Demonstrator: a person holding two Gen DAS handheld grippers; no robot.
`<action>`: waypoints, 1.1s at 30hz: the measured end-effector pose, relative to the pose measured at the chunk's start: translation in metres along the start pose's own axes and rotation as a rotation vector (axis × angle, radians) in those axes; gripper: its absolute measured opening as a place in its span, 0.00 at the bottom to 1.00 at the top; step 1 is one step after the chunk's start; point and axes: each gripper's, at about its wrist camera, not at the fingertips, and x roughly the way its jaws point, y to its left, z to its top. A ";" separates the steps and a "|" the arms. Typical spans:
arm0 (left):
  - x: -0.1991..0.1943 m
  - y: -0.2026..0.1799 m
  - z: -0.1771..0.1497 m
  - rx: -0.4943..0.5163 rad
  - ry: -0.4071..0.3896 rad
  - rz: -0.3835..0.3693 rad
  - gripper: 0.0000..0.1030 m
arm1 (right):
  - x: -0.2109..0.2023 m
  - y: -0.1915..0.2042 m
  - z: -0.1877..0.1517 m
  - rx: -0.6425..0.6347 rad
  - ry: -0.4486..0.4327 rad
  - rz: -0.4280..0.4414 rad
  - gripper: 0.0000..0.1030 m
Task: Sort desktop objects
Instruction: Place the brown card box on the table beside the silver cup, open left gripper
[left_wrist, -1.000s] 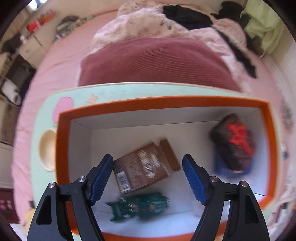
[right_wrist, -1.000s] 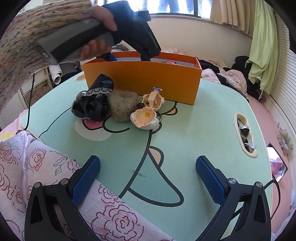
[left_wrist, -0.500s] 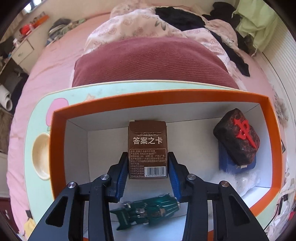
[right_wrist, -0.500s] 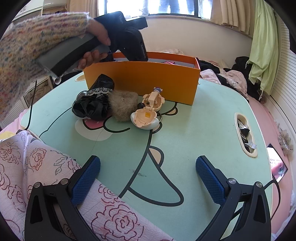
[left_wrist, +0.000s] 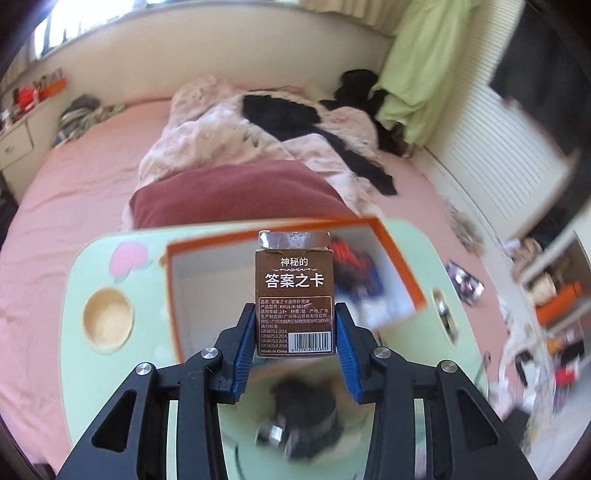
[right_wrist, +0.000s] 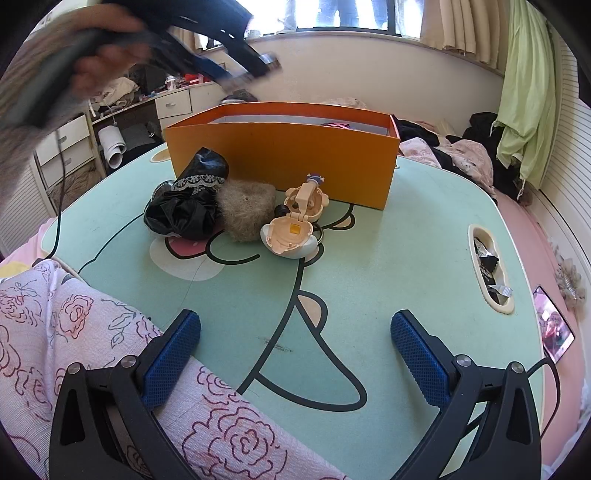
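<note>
Left gripper (left_wrist: 295, 325): blue pads pinch the lower sides of the brown card box (left_wrist: 294, 291), held upright in the air above the table, just this side of the orange box (right_wrist: 280, 155).
Right gripper (right_wrist: 295, 354): jaws spread wide, nothing between them, low over the near part of the table (right_wrist: 388, 258).
Sorted so far: the orange box holds a dark block with a red mark on something blue, blurred in the left wrist view; I cannot make out more.
Left to sort: a crumpled black bag (right_wrist: 184, 206), a grey-brown fluffy ball (right_wrist: 245, 210) and an opened cream toy shell (right_wrist: 295, 229) lie huddled together in front of the orange box.
Progress: I'd judge it mid-way; the card box is out of the orange box, destination unclear.
Materials: the card box is thin printed cardboard with a torn top flap; the bag glossy, lace-trimmed; the ball furry; the shell smooth plastic.
</note>
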 end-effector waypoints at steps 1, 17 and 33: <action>-0.006 0.005 -0.013 0.006 -0.004 0.007 0.38 | 0.000 0.000 0.000 0.000 0.000 0.000 1.00; 0.020 0.036 -0.117 -0.081 -0.054 0.006 0.73 | 0.001 -0.002 -0.001 0.000 0.000 -0.001 1.00; 0.028 0.023 -0.165 0.107 -0.063 0.194 1.00 | 0.004 -0.001 -0.003 -0.003 0.006 -0.007 1.00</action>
